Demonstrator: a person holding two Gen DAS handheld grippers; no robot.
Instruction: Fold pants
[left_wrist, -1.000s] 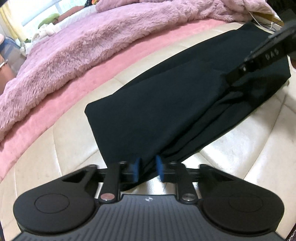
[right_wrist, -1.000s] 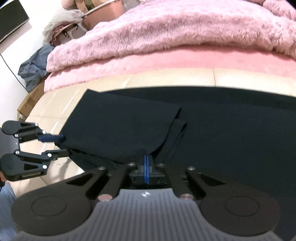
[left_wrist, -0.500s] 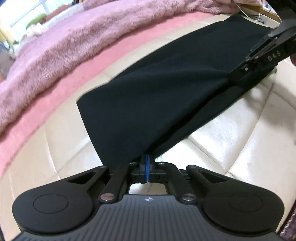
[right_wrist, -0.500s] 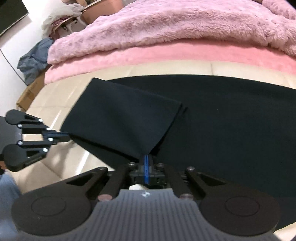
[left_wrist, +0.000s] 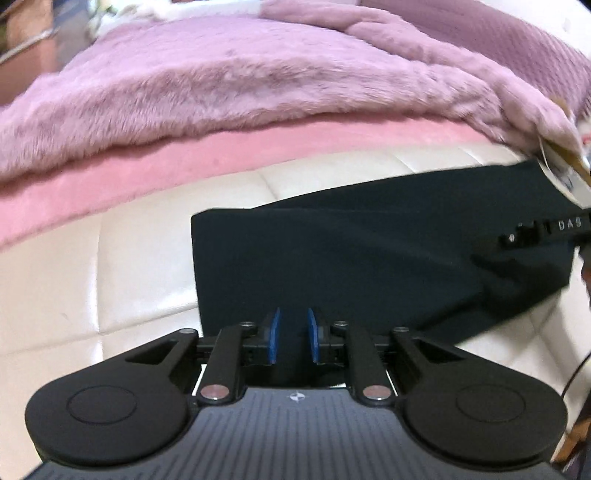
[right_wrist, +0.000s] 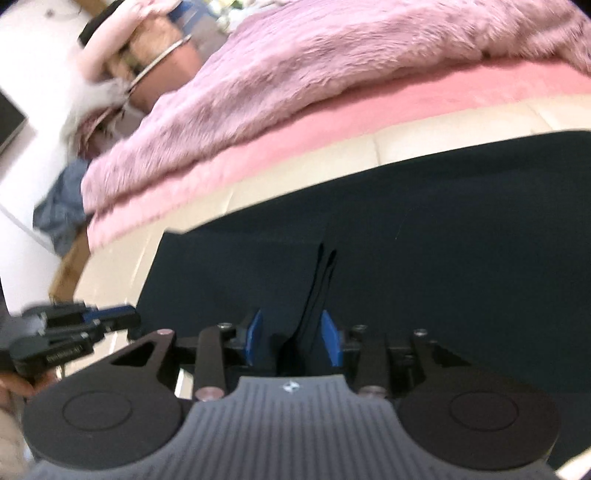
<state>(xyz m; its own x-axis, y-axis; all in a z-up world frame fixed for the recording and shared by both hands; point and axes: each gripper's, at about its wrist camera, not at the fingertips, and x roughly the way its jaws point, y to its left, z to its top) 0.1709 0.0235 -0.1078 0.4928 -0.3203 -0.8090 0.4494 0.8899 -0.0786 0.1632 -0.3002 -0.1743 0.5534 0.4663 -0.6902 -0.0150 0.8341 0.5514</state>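
The pants (left_wrist: 369, 258) lie flat on the cream quilted mattress (left_wrist: 92, 280), a dark folded strip running across both views, with the pink sheet (left_wrist: 147, 173) and the furry blanket (left_wrist: 221, 81) beyond them.

The left wrist view shows the strip's square end: its left edge sits just ahead of the left gripper (left_wrist: 292, 338), bare mattress beside it. The left jaws have just been opening; the blue pads (left_wrist: 274, 336) stand apart, released, with cloth lying in the gap but not pressed. Only this view shows the far right end of the pants, where some pale, blurred items overlap them, and the right gripper (left_wrist: 532, 236) reaching in from the right edge over wrinkled cloth.

The right wrist view shows what the other hides: a thin upright fold (right_wrist: 321, 280) of cloth rising between the right gripper's (right_wrist: 291, 341) jaws. Those jaws have just been opening too; the fold leans near the right-hand pad (right_wrist: 328, 341), and I cannot tell if it touches, but it is not clamped. The left gripper (right_wrist: 107, 314) appears at the left, by the pants' corner, with a hand (right_wrist: 14, 387) behind it. Only here is a blurred heap of clothes (right_wrist: 55, 210) off the bed's far left.

No containers are clear enough to describe.
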